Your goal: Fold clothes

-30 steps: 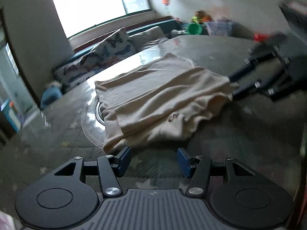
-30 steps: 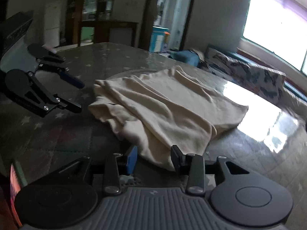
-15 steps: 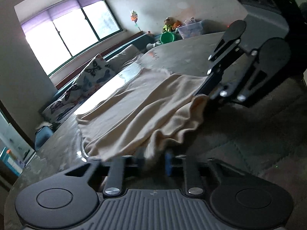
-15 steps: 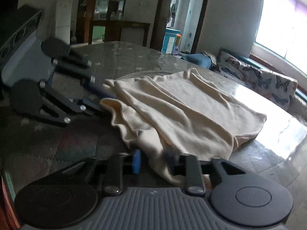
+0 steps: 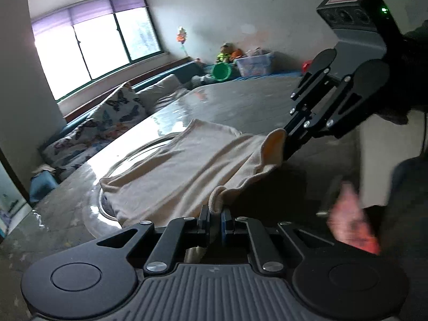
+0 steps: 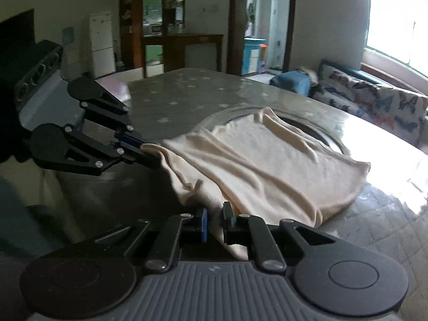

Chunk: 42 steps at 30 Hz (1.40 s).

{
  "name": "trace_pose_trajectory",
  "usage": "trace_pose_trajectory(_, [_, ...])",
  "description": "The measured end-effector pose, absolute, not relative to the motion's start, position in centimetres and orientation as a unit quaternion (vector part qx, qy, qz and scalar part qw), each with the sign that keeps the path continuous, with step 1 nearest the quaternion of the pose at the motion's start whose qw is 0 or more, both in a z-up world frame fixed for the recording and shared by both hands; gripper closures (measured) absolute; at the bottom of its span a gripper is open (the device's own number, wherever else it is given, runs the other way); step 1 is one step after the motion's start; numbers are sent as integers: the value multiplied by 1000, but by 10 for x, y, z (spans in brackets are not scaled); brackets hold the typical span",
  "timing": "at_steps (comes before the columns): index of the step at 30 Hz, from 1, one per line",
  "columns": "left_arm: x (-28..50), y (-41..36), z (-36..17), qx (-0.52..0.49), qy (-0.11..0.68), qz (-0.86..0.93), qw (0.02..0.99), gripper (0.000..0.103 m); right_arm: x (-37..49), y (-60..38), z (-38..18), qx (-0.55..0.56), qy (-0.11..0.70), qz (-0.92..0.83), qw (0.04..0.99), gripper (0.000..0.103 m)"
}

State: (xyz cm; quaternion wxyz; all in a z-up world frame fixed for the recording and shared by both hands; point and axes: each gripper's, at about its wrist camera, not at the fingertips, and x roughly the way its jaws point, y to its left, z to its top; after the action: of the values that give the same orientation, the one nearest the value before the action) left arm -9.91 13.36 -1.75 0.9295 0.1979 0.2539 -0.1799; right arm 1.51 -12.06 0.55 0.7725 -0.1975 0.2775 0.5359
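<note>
I had the left gripper (image 5: 214, 218) and right gripper (image 6: 214, 220) each pinched tight on a near corner of the cream garment (image 6: 270, 165), lifted off the counter (image 6: 187, 93); folding over remained undone.

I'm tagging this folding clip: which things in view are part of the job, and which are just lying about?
Part of the job:
cream garment
left gripper, shut on one near corner
right gripper, closing on the other
table

Lying about:
butterfly cushions
green bucket
clear storage bin
white fridge
</note>
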Motion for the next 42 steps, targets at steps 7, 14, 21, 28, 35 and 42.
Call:
trace_pose_trajectory(7, [-76,138,17,215,236,-161,934,95,36,-126,43,-179,259,545,777,94])
trace_pose_trajectory(14, [9,141,30,274,212,-135,929,95,109,-107,64,-160,235,517,807,94])
trace_pose_trajectory(21, [114,143,5,294,226,-111,922,95,196,-74,45,-158,253,457,838,94])
trace_pose_trajectory(28, [184,151,-44,244,279,-84,925,91,255,-49,-17,-142,308,404,850,90])
trace_pose_trajectory(35, [180,178,-47,193,284,-38,938,68,262,-59,-35,-116,321,373,863,76])
trace_pose_trajectory(42, [127,180,-24,171,270,-42,947,68,250,-83,-36,-86,331,373,863,72])
